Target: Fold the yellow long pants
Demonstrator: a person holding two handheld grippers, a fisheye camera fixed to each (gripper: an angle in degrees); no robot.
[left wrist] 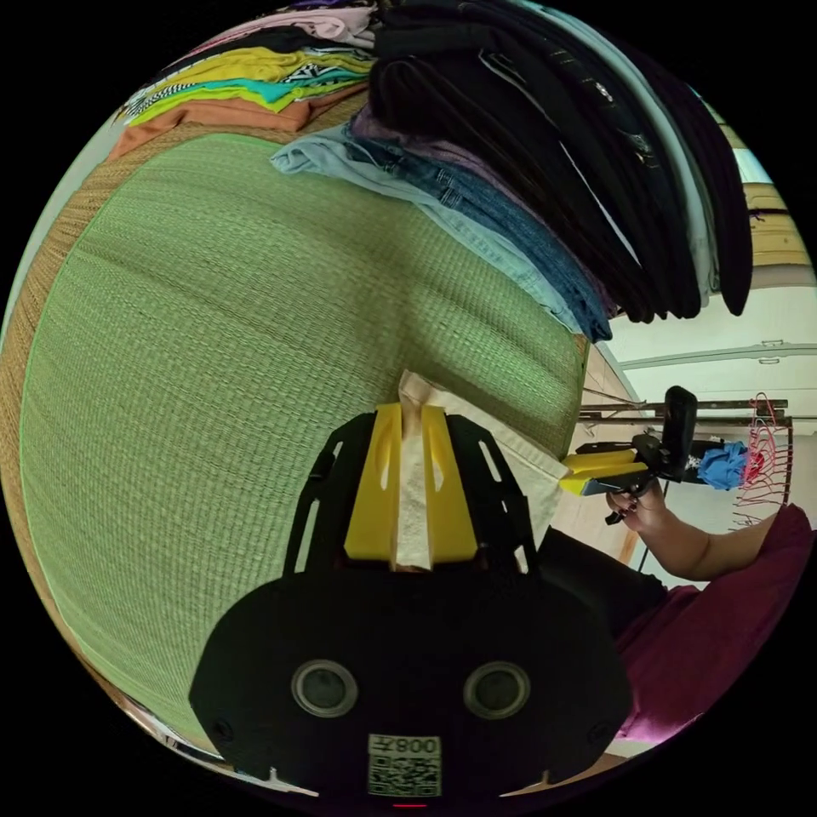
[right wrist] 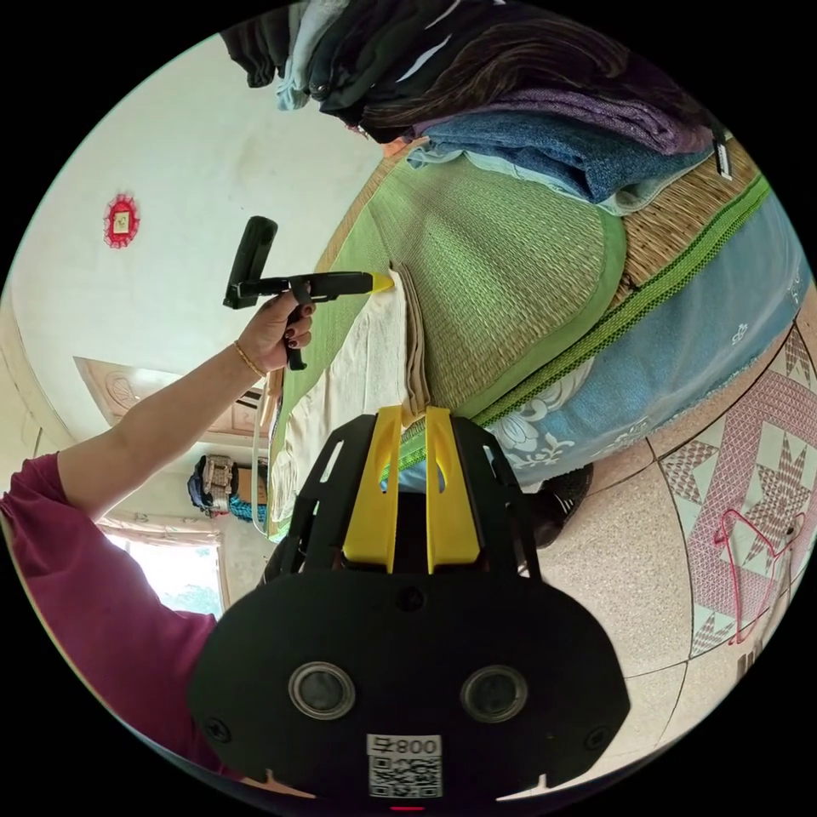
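Pale yellow pants (right wrist: pixel 374 357) lying at the edge of the green woven mat (left wrist: pixel 213 340), left gripper (left wrist: pixel 413 425) pinching a fold of them between both jaws; right gripper (right wrist: pixel 413 425) off the mat's edge, jaws slightly parted, gripping nothing; stacks of folded clothes (left wrist: pixel 545 153) behind

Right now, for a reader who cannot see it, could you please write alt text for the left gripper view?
The left gripper is shut on a pale cream garment lying on a green woven mat. The right gripper, held by a hand, meets the cloth's other edge. Folded clothes are stacked behind.
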